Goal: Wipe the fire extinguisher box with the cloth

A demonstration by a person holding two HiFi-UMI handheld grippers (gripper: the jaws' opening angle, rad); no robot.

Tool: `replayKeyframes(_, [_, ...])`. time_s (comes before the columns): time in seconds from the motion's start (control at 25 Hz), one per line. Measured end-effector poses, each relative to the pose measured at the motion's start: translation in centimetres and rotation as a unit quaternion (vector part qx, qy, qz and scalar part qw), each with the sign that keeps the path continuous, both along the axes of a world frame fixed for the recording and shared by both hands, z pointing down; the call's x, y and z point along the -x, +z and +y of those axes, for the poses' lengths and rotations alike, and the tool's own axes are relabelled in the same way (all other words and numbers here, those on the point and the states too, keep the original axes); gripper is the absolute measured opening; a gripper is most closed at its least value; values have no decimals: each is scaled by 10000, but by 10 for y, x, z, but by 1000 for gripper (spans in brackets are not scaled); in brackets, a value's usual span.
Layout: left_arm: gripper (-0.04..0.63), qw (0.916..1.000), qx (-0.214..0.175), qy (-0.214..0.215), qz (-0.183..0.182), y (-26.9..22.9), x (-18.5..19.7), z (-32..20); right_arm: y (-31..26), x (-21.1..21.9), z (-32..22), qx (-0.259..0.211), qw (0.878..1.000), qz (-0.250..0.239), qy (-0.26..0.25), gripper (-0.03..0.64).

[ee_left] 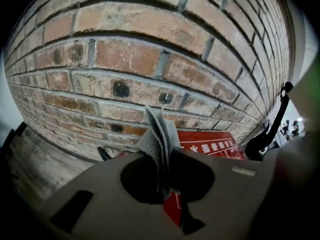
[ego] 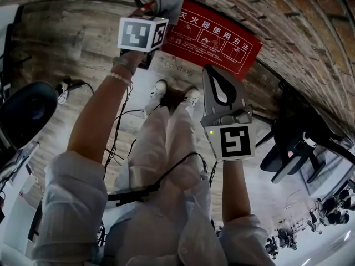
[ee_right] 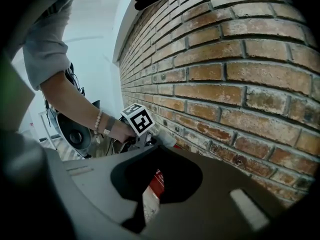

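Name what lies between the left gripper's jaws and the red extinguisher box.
The grey cloth, clamped in the left gripper; left gripper view shows it.

1. Every view is fisheye: the brick wall [ee_left: 150, 59] bows into arcs and the corners fall to black.
2. The head view is dim and contrasty; the floor [ego: 266, 198] at near right burns out white.
3. The left gripper view has soft, even light; the cloth [ee_left: 160, 134] is sharp, the right edge a blur.
4. The right gripper view gets pale daylight from far left; the near sleeve [ee_right: 45, 49] is unfocused.
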State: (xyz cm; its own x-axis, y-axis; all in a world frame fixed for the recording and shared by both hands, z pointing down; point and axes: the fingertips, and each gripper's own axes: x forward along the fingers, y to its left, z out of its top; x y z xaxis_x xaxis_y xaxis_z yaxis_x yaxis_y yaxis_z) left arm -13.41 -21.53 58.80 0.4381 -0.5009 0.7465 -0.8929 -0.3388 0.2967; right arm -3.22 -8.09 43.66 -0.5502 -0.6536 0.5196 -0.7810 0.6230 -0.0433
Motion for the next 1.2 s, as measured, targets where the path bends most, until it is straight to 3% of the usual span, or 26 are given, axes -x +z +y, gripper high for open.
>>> replayKeyframes(0.28, [14,9990,-197,196,342,-43,-26,23,-12,-22,7,-72,9997,-10,213,8])
replayKeyframes(0.48, [14,9969,-231,454,595,-60,-65,50,-12,-48,19,-12,9995,6,326,8])
replayKeyframes(0.76, [14,9911,-20,1028,847,-60,-144,96,-4,-96,40,129,9973,83,721,8])
replayKeyframes(1.2, [14,9827,569,1345,1135,-24,-248,149,10,-171,71,269,9895,90,1416,8])
